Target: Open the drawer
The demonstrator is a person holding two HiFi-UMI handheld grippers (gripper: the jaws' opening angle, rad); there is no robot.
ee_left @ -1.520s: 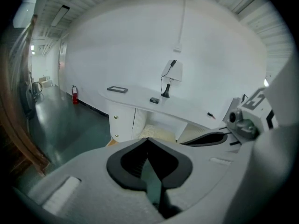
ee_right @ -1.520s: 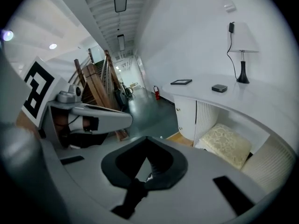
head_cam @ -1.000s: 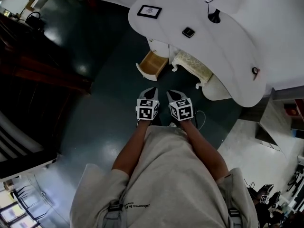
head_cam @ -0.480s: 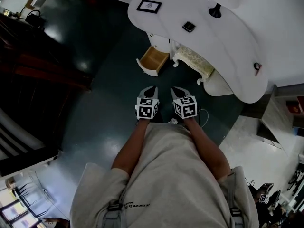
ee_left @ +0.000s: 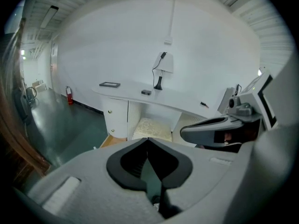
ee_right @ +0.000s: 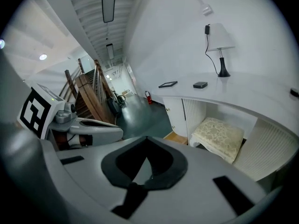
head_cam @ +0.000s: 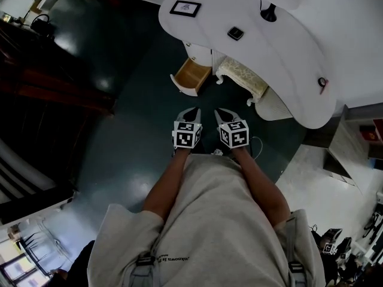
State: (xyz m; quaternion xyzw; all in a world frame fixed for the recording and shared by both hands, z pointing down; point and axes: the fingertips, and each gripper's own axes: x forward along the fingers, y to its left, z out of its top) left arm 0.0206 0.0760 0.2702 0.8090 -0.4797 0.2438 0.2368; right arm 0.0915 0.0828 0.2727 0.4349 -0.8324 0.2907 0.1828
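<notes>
The white curved desk [head_cam: 281, 52] has a low drawer [head_cam: 190, 76] that stands pulled out, its wooden inside showing. The drawer also shows as a wooden strip in the left gripper view [ee_left: 106, 141] and in the right gripper view [ee_right: 175, 137]. My left gripper [head_cam: 195, 110] and right gripper [head_cam: 218, 112] hang side by side over the dark green floor, a short way back from the drawer and touching nothing. Both are shut and empty, their tips meeting in the left gripper view [ee_left: 147, 139] and the right gripper view [ee_right: 146, 138].
A stool with a cream cushion [head_cam: 242, 81] stands under the desk, right of the drawer. On the desktop are a picture frame [head_cam: 185, 8], a small black box [head_cam: 235, 33] and a lamp [head_cam: 268, 14]. Dark wooden stairs [head_cam: 48, 82] run along the left. A white cable [head_cam: 255, 146] lies by my right arm.
Both grippers stay shut and keep their places in front of the open drawer. Only the head view has shifted a little.
</notes>
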